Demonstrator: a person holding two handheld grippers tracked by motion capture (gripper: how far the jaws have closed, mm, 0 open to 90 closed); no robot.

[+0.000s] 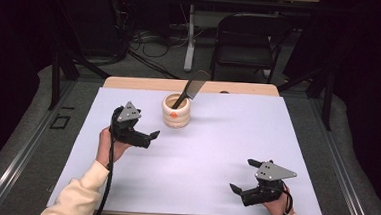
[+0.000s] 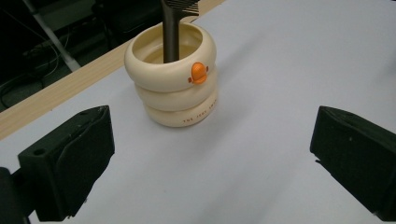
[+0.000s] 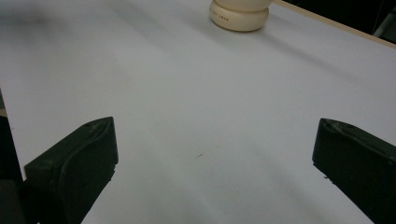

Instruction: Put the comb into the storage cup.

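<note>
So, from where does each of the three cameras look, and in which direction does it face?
High view: above the person's side, facing forward and down on the table; both forearms, the left hand-held gripper and the right hand-held gripper show.
Left gripper view: rides on the left hand-held gripper, facing the cream holder with the comb; its two black jaws stand apart.
Right gripper view: rides on the right hand-held gripper, facing across the table; jaws apart.
All three share the cream holder.

A dark comb [image 1: 193, 87] leans tilted in the cream ringed holder [image 1: 176, 114] near the table's far edge.
</note>
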